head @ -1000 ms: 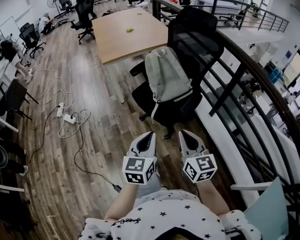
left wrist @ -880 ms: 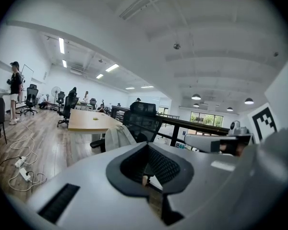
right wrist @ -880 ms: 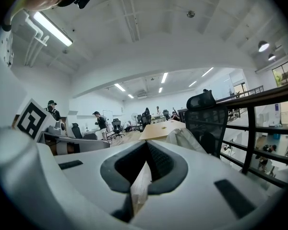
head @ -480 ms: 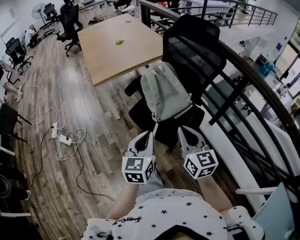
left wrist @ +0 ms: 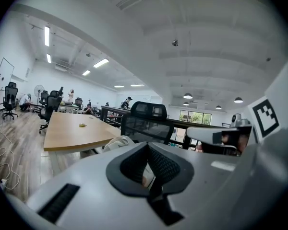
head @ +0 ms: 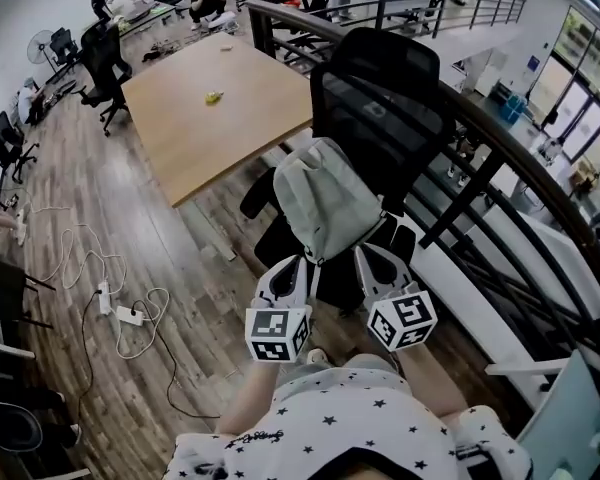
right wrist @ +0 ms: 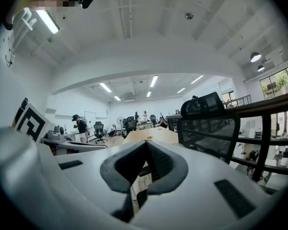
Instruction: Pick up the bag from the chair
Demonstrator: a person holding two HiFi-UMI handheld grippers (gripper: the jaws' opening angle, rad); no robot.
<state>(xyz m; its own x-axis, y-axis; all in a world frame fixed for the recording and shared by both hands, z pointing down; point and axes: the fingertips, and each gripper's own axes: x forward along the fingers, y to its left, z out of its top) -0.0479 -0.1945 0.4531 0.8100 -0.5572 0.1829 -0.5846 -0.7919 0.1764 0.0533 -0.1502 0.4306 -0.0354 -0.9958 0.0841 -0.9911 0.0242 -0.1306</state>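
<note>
A light grey backpack leans upright on the seat of a black mesh office chair, straight ahead of me. My left gripper and right gripper are held side by side just short of the bag's lower edge, not touching it. Both are shut with nothing between the jaws. In the left gripper view the left gripper points at the chair, and the bag shows just left of the jaw tips. In the right gripper view the right gripper has the chair back to its right.
A wooden table stands to the chair's left. A black metal railing runs close behind and to the right of the chair. Cables and a power strip lie on the wood floor at left. More chairs and people are far back.
The chair and bag have come nearer in the head view, and the bag's lower edge now sits just beyond the gripper tips. Both grippers have stayed shut.
</note>
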